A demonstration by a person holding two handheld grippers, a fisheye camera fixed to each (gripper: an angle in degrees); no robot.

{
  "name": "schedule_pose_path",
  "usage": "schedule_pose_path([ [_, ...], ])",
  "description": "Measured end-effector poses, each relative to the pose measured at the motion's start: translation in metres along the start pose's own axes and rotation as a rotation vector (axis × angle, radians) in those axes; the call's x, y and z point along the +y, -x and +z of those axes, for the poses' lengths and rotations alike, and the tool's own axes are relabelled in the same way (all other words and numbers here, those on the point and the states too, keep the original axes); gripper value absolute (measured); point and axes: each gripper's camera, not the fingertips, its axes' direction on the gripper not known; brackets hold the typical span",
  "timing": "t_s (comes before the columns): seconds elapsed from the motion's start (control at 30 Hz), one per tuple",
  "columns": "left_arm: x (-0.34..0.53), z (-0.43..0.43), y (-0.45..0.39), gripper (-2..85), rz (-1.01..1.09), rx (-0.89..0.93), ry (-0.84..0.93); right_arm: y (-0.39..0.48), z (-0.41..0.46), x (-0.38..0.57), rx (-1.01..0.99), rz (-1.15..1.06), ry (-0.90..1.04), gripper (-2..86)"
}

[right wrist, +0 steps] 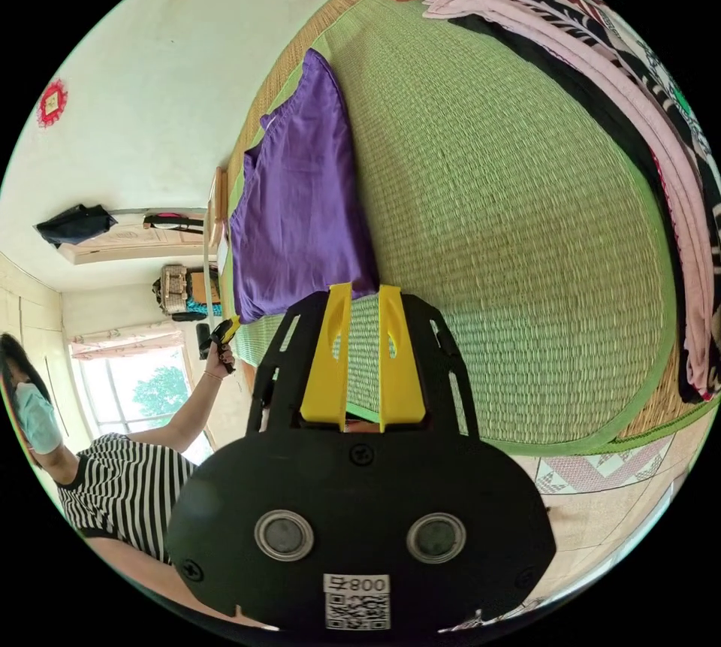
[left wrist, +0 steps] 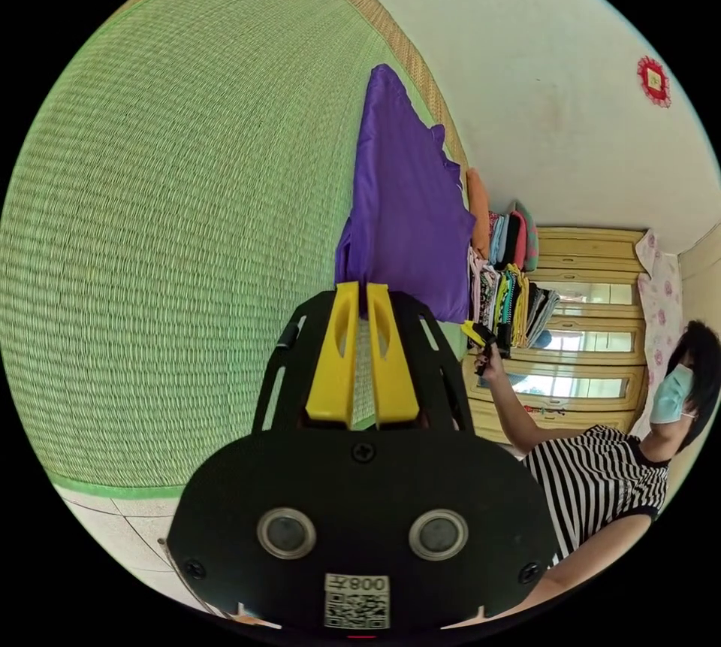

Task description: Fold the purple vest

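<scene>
The purple vest point(left wrist: 409, 211) is spread over a green woven mat point(left wrist: 188, 226), its near edge stretched straight between my two grippers. In the left gripper view, my left gripper point(left wrist: 360, 290) has its yellow jaws nearly together on one near corner of the vest. My right gripper point(left wrist: 479, 335), held in a hand, meets the other near corner. In the right gripper view, the vest point(right wrist: 300, 204) runs away from my right gripper point(right wrist: 363, 291), whose jaw tips pinch its corner with a small gap. My left gripper point(right wrist: 225, 330) is at the far corner.
Stacks of folded clothes point(left wrist: 507, 279) line one end of the mat point(right wrist: 511, 226), also seen as a clothes pile point(right wrist: 601, 38). A person in a striped shirt point(left wrist: 601, 474) stands by the mat. A wooden wardrobe point(left wrist: 593, 316) and tiled floor point(right wrist: 601, 474) lie beyond.
</scene>
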Motion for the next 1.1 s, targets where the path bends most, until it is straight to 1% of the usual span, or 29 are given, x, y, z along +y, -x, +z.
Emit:
schedule_pose_path([
  [0.17, 0.024, -0.013, -0.035, 0.6, 0.031, -0.03, -0.001, 0.01, -0.003, 0.015, -0.002, -0.028, 0.03, 3.1],
  [0.37, 0.071, -0.04, -0.07, 0.3, 0.038, -0.056, -0.01, 0.013, -0.011, 0.06, -0.089, -0.057, 0.098, 2.1],
  [0.47, 0.097, -0.044, -0.078, 0.3, 0.006, -0.086, -0.003, 0.008, -0.004, 0.086, -0.117, -0.038, 0.128, 1.9],
  [0.53, 0.116, -0.042, -0.077, 0.3, -0.066, -0.123, 0.007, 0.003, -0.004, 0.1, -0.148, -0.017, 0.109, 1.8],
  [0.57, 0.121, -0.043, -0.077, 0.4, -0.09, -0.129, -0.004, 0.002, -0.007, 0.106, -0.168, -0.006, 0.088, 1.7],
  [0.63, 0.141, -0.052, -0.086, 0.5, -0.119, -0.111, -0.082, 0.004, -0.015, 0.114, -0.206, -0.013, 0.062, 1.7],
  [0.7, 0.152, -0.058, -0.102, 0.8, -0.101, -0.109, -0.111, 0.015, -0.025, 0.12, -0.206, -0.047, 0.051, 1.6],
  [0.77, 0.159, -0.057, -0.129, 1.4, -0.031, -0.125, -0.105, 0.027, -0.031, 0.123, -0.19, -0.078, 0.048, 1.5],
  [0.8, 0.162, -0.051, -0.153, 2.0, 0.043, -0.117, -0.089, 0.036, -0.034, 0.124, -0.185, -0.099, 0.042, 1.5],
  [0.87, 0.164, -0.031, -0.195, 3.8, 0.167, -0.063, -0.049, 0.048, -0.038, 0.125, -0.182, -0.129, 0.032, 1.5],
  [0.93, 0.168, 0.012, -0.261, 7.1, 0.348, -0.021, 0.049, 0.06, -0.042, 0.125, -0.187, -0.154, 0.024, 1.5],
  [0.97, 0.17, 0.025, -0.279, 7.8, 0.393, -0.024, 0.078, 0.067, -0.044, 0.125, -0.189, -0.171, 0.019, 1.5],
  [1.03, 0.181, 0.081, -0.353, 10.0, 0.592, -0.028, 0.194, 0.077, -0.048, 0.125, -0.183, -0.193, 0.014, 1.5],
  [1.07, 0.184, 0.095, -0.372, 10.6, 0.64, -0.031, 0.22, 0.083, -0.051, 0.126, -0.176, -0.207, 0.011, 1.5],
  [1.1, 0.192, 0.121, -0.407, 11.7, 0.73, -0.033, 0.264, 0.088, -0.054, 0.125, -0.175, -0.22, 0.009, 1.6],
])
